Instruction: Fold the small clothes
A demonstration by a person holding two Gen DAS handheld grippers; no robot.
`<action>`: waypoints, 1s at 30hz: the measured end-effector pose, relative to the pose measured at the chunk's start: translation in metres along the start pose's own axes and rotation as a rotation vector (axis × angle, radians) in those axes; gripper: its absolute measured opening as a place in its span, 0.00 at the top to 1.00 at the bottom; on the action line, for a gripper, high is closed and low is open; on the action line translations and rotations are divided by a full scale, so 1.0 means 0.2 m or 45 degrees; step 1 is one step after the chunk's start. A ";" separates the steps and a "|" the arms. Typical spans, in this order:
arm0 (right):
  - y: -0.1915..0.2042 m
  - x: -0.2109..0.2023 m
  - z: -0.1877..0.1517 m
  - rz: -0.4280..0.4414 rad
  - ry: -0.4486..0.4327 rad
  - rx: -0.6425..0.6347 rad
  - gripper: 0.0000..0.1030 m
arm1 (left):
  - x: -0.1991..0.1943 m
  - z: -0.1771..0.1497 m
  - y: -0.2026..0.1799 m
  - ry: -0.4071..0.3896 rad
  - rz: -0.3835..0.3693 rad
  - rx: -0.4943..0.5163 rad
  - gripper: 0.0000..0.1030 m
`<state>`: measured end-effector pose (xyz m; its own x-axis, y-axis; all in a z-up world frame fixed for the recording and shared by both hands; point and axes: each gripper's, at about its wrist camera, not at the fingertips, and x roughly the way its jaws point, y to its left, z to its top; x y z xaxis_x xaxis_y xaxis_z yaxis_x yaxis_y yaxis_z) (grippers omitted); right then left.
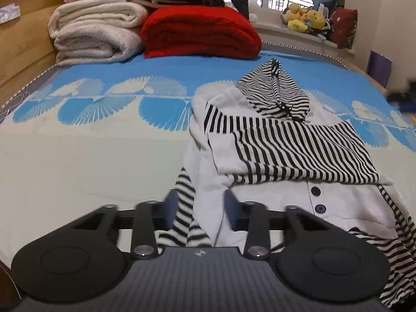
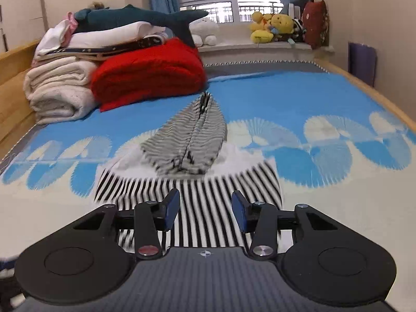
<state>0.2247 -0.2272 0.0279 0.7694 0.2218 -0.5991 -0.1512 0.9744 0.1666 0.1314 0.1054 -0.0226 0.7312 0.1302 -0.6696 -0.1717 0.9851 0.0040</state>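
While the striped hoodie lies half folded on the bed, I keep both claws low at its near hem.

My left claw has fabric bunched between its blurred fingers, on the hoodie's left edge; whether it is clenched on the cloth I cannot tell, though I judge it is placed to lift that side over. My right claw hangs released above the hoodie's striped panel, tilted downward, pointing toward its hood.
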 end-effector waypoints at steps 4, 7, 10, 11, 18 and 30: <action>-0.05 0.16 0.12 0.053 -0.063 0.038 0.55 | 0.02 0.10 0.00 -0.012 0.004 0.028 0.84; -0.13 0.26 0.07 0.016 -0.012 0.055 0.55 | 0.09 0.23 -0.03 -0.006 -0.013 0.063 0.84; -0.19 0.32 0.11 0.018 0.055 0.083 0.55 | 0.21 0.41 -0.07 -0.001 -0.057 0.034 0.84; -0.20 0.32 0.12 0.026 0.043 0.068 0.56 | 0.26 0.48 -0.09 0.002 -0.065 0.029 0.84; -0.38 0.48 0.14 -0.114 0.219 0.013 0.55 | 0.67 0.96 -0.29 0.014 -0.072 0.069 0.84; -0.54 0.55 0.13 -0.160 0.308 0.014 0.55 | 1.71 1.57 -0.67 0.116 -0.072 0.015 0.84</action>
<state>0.3421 -0.3097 -0.0369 0.6107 0.1031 -0.7851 -0.0563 0.9946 0.0869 0.6118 0.0522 -0.0177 0.6763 0.0644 -0.7338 -0.1240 0.9919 -0.0272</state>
